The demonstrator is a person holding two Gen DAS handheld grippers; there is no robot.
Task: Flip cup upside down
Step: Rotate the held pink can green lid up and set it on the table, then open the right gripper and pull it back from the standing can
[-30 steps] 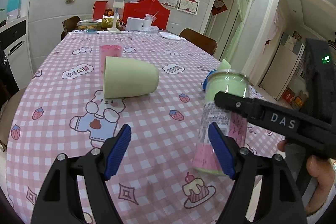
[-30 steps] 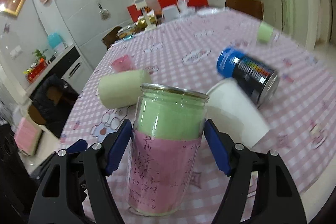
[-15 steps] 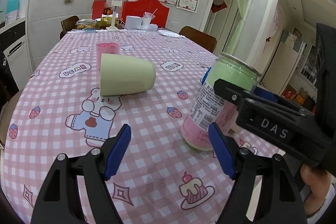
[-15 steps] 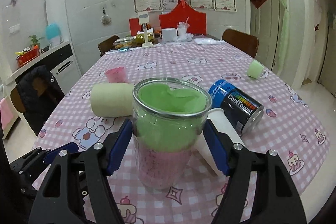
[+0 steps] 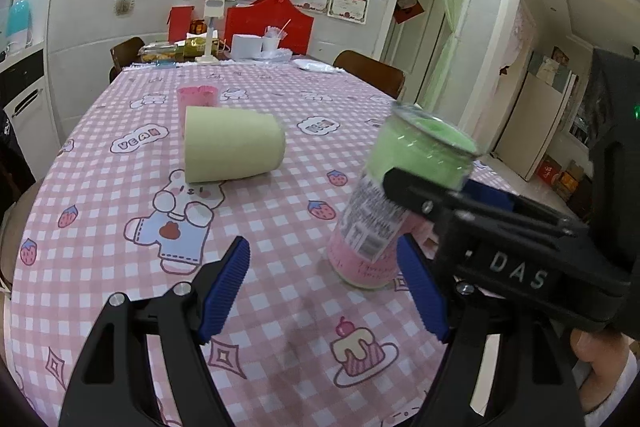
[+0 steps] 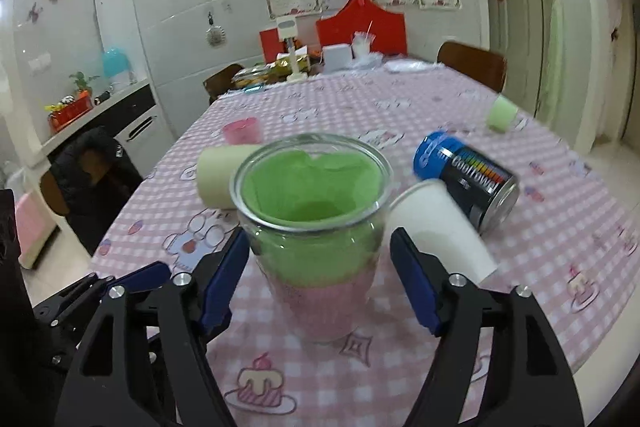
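Observation:
A clear glass cup lined with green and pink paper stands upright, mouth up, on the pink checked tablecloth. My right gripper is open, its blue pads on either side of the cup with small gaps. The cup also shows in the left wrist view, with the right gripper's black body beside it. My left gripper is open and empty, low over the table, left of the cup.
A pale green cup lies on its side behind. A pink cup stands further back. A white paper cup and a blue can lie on their sides right of the glass cup. A small green cup is far right.
The right gripper set the cup upright on the table and its jaws have opened off it. The left gripper has barely moved.

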